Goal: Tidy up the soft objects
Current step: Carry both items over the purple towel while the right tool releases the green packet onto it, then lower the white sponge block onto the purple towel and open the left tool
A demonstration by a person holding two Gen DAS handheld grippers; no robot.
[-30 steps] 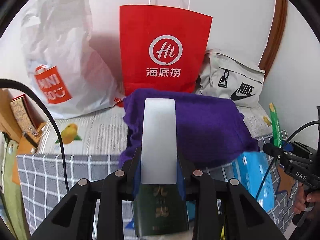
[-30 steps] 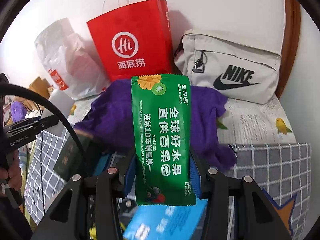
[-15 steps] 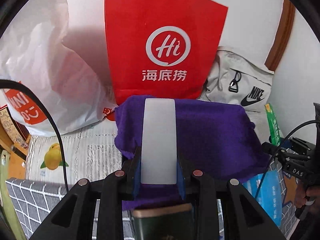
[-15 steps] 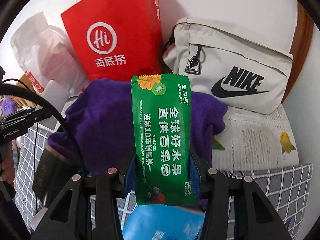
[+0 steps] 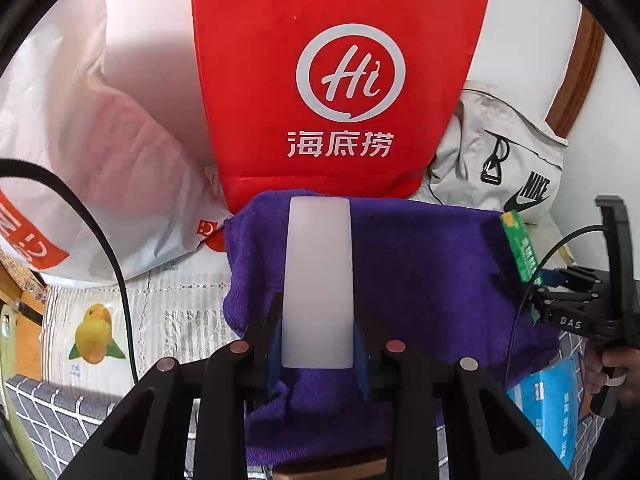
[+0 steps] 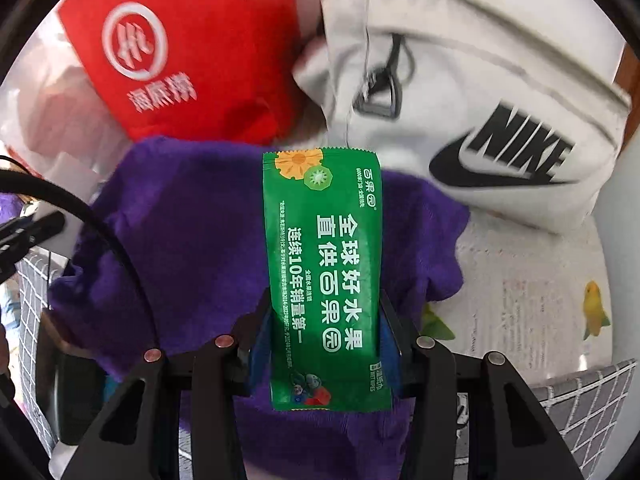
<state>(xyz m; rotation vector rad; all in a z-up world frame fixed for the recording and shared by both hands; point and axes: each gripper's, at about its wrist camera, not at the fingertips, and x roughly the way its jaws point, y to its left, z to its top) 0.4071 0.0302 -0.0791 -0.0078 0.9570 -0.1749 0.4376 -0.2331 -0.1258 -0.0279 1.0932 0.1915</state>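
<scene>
A purple towel (image 5: 420, 272) lies crumpled on the table in front of the bags. My left gripper (image 5: 317, 320) is shut on a flat white packet (image 5: 318, 280) that stands up between its fingers, over the towel's left part. In the right wrist view my right gripper (image 6: 324, 332) is shut on a green wet-wipes packet (image 6: 324, 272) printed with white characters, above the towel (image 6: 180, 240). From the left wrist view the right gripper (image 5: 560, 300) with its green packet (image 5: 520, 248) shows at the towel's right edge.
Against the wall stand a red paper bag (image 5: 332, 80), a white plastic bag (image 5: 100, 140) and a pale Nike bag (image 6: 480, 100). A blue packet (image 5: 548, 400) lies at the towel's near right. The table has a fruit-print cloth (image 5: 180, 312) and a grey checked cloth (image 5: 48, 412).
Both grippers have moved forward and down toward the towel and bags, which now loom larger. The dark green lower end of the left packet has dropped out of sight. Both grips are unchanged.
</scene>
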